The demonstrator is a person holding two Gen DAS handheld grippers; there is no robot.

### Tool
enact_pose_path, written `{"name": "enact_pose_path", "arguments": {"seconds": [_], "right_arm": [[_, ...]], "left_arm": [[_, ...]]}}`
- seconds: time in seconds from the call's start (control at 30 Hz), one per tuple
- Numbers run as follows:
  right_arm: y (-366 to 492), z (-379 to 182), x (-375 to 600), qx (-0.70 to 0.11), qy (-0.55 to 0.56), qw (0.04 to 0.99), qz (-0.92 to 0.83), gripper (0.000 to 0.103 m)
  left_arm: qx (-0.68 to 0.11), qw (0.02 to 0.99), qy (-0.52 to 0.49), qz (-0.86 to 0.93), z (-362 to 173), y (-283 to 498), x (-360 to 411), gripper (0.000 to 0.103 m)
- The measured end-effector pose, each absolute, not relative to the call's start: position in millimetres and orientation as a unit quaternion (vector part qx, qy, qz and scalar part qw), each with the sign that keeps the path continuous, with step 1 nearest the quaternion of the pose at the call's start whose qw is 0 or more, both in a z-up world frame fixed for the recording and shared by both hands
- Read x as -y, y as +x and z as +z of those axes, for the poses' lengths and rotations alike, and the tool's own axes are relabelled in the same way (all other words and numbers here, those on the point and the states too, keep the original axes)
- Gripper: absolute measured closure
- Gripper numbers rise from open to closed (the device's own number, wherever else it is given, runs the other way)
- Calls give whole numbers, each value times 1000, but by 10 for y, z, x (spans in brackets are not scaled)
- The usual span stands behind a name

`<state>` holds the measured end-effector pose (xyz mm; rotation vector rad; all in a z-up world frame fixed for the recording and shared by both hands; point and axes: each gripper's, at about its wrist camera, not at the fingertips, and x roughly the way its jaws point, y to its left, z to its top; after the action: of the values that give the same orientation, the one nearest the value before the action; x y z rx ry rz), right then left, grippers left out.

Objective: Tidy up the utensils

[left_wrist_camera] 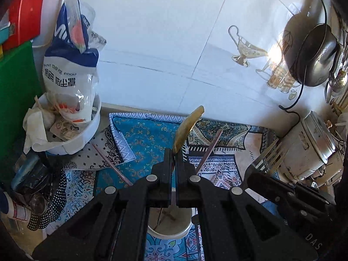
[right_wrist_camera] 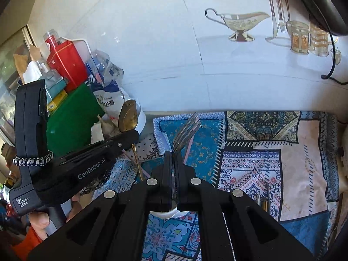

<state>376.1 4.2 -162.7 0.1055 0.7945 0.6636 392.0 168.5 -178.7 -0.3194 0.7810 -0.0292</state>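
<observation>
spoon: gold, in the air, bowl up and tipped toward the back wall, long axis near upright; handle runs down between the left gripper's fingers
left gripper: fingers pinched tight on spoon neck
fork: steel, tines up and leaning toward the wall, long axis steep; shaft drops between the right gripper's fingers
right gripper: clamped on fork shaft
cup: white, directly under the left gripper, on cloth near front edge; contents unclear
chopsticks: pink, flat on the cloth, one each side of left gripper
cloth: patterned blue, covers the counter up to the wall
</observation>
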Motion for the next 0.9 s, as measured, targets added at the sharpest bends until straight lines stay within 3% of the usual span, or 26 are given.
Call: {"name": "enact_pose_path", "arguments": {"seconds": [0.57,0.9], "right_arm": [[3932,-2178,-309,-465,9,833,301,99],[3871,-2111,-285,-459,-21,835,303,97]], "left_arm": [[-459,876,-144,-27,-2271,3923,-1654,103],[-448,883,-136,-14,-2067,3748,-1628,102]]}}
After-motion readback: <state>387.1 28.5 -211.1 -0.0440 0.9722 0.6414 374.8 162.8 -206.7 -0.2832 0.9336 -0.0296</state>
